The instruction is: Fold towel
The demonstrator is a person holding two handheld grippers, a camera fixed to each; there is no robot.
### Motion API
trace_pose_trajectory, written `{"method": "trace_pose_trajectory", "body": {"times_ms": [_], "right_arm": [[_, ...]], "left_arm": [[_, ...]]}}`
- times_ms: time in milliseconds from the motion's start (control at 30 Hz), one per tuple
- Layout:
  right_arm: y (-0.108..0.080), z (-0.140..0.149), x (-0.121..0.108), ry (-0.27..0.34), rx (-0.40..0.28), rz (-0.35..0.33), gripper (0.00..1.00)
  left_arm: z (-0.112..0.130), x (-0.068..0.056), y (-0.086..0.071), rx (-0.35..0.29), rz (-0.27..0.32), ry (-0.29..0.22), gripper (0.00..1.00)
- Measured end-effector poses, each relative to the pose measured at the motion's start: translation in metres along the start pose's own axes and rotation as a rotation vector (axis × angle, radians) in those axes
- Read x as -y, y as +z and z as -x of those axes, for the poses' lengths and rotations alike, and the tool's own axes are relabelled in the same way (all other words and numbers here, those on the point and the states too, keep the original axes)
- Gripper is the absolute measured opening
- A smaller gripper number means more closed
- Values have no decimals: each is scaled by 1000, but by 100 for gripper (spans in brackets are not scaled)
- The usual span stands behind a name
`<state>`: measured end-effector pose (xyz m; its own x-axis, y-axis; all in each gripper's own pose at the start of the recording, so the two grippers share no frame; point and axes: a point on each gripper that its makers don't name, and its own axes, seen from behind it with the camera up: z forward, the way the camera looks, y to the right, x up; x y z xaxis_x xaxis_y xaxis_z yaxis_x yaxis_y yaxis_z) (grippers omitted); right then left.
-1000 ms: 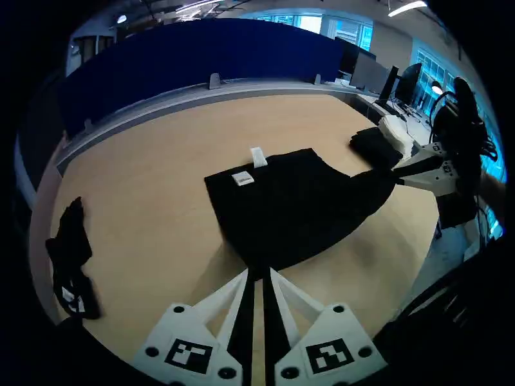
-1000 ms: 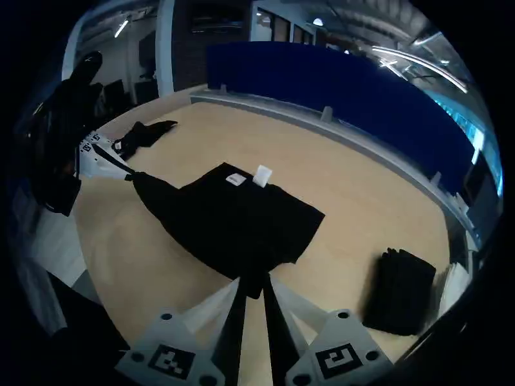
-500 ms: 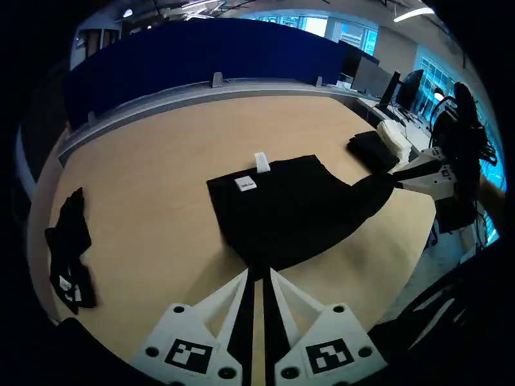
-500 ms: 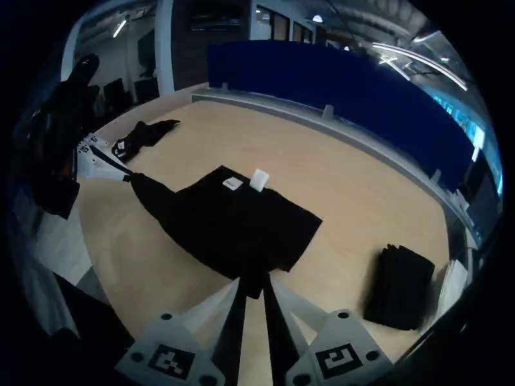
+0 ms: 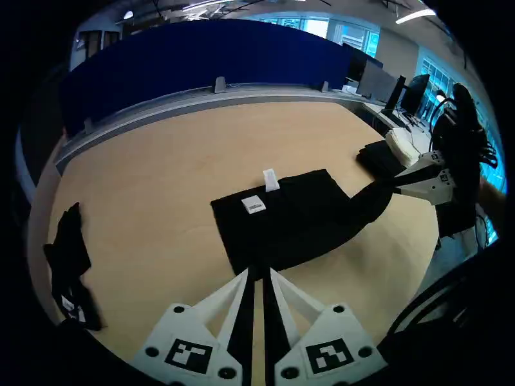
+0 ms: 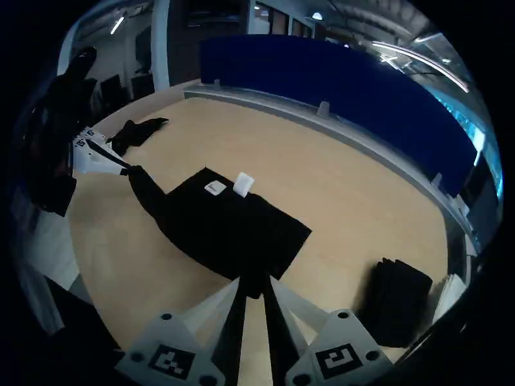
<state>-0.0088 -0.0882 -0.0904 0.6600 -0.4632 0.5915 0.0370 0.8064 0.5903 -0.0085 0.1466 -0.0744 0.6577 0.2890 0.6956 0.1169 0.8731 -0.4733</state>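
Left gripper [image 5: 257, 271] fingers are pinching one near corner of the black towel [image 5: 290, 212], and right gripper [image 6: 254, 286] fingers are pinching the other. The near edge is hanging lifted, the far half lying flat on the desk [image 5: 148, 180] (white tags up). The fold is looking roughly half done, with carrying over and laying down left. A folded stack [image 6: 399, 299] is sitting beyond.

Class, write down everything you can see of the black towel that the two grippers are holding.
The black towel looks like soft, matte cloth. Most of it lies spread flat on the wooden table. Near its far edge are a flat white label and an upright white tag. The left gripper pinches one near corner and the right gripper pinches another, each corner drawn out into a stretched point.
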Motion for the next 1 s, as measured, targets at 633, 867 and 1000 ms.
{"method": "trace_pose_trajectory", "body": {"times_ms": [633,867,1000], "right_arm": [[57,-1,-30,53,52,4,18],[74,4,-37,83,65,5,18],[85,3,-40,95,62,7,18]], "left_arm": [[-10,22,64,42,-8,-32,8],[-5,30,82,54,-12,-57,8],[-1,33,93,65,-17,-70,8]]}}
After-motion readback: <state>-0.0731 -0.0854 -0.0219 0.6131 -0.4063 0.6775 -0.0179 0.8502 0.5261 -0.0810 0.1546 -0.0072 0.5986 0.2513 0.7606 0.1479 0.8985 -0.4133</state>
